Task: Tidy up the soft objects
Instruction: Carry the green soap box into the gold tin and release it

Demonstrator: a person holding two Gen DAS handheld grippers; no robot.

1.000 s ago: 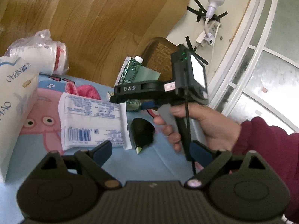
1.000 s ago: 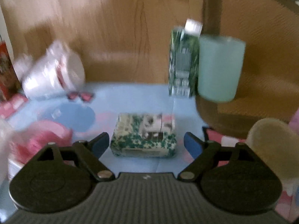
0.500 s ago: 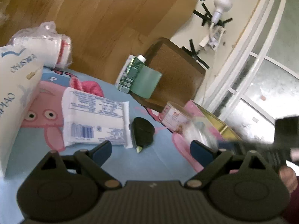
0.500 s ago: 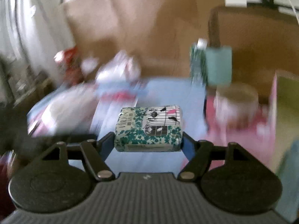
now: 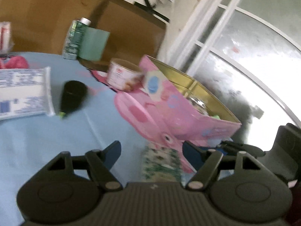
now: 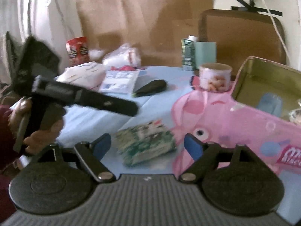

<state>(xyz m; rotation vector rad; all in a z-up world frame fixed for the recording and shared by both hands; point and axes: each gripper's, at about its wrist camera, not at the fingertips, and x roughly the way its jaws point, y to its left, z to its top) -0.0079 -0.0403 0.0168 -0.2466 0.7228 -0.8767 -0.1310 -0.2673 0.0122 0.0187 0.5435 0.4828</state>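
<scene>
A green and white tissue pack [image 6: 145,142] lies tilted on the blue cloth beside the pink open box [image 6: 235,124]. My right gripper [image 6: 147,145] is open around it, fingers apart from its sides. The pack also shows blurred in the left wrist view [image 5: 160,163], between the fingers of my open, empty left gripper [image 5: 151,155], next to the pink box [image 5: 169,109]. A white wipes pack [image 5: 22,92], a pink fluffy item [image 5: 14,64] and a black pouch [image 5: 72,96] lie farther left.
A round snack tub [image 5: 123,74], a green carton [image 5: 74,37] and a teal cup [image 5: 93,44] stand at the back by a brown chair. A large white bag [image 6: 82,73] and wrapped paper cups [image 6: 124,57] sit at the far left.
My right gripper carried the tissue pack over beside the pink box, then opened and let it go. The left gripper swung right toward the box.
</scene>
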